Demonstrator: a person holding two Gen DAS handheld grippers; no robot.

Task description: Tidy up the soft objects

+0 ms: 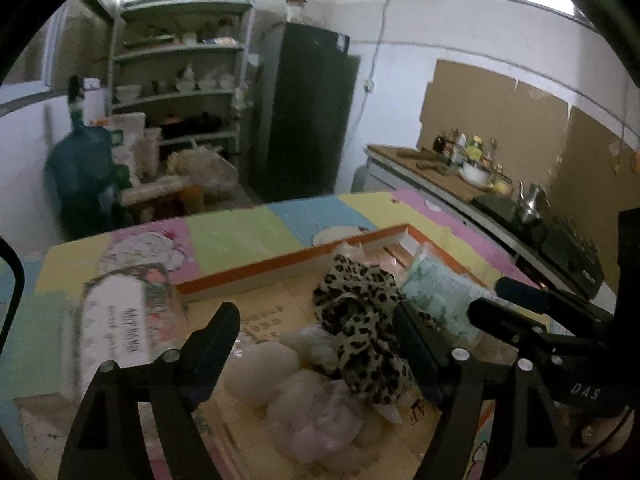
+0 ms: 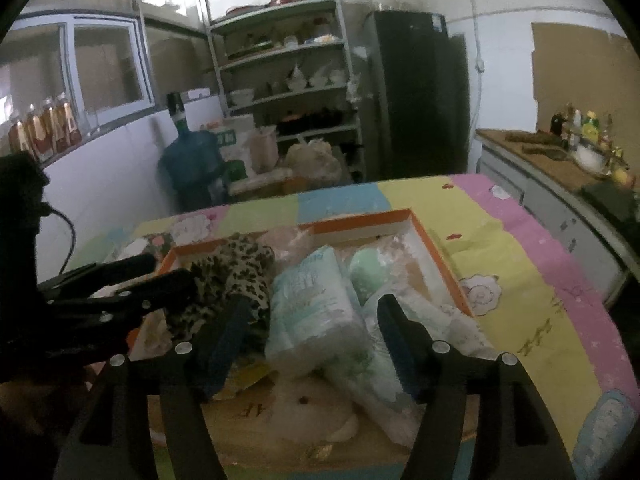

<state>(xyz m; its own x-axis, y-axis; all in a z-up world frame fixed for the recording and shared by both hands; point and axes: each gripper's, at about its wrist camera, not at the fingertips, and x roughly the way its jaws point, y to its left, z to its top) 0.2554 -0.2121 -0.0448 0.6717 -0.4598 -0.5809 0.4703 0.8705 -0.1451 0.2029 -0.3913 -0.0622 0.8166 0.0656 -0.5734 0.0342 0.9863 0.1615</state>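
A shallow cardboard box with an orange rim (image 1: 256,270) (image 2: 444,264) lies on the colourful mat. In it are a leopard-print cloth (image 1: 360,320) (image 2: 236,272), a pale green tissue pack (image 1: 440,292) (image 2: 316,312), white plush pieces (image 1: 264,368) (image 2: 304,404) and clear plastic bags (image 1: 320,420). My left gripper (image 1: 316,328) is open above the plush pieces, its right finger beside the leopard cloth. My right gripper (image 2: 312,316) is open, its fingers on either side of the tissue pack. The right gripper also shows in the left wrist view (image 1: 520,312), and the left gripper in the right wrist view (image 2: 160,276).
A floral packet (image 1: 124,320) lies on the mat left of the box. Behind the table stand a shelf rack (image 2: 288,76), a dark fridge (image 2: 416,96) and a blue water jug (image 2: 192,160). A counter with bottles and a bowl (image 1: 472,168) runs along the right wall.
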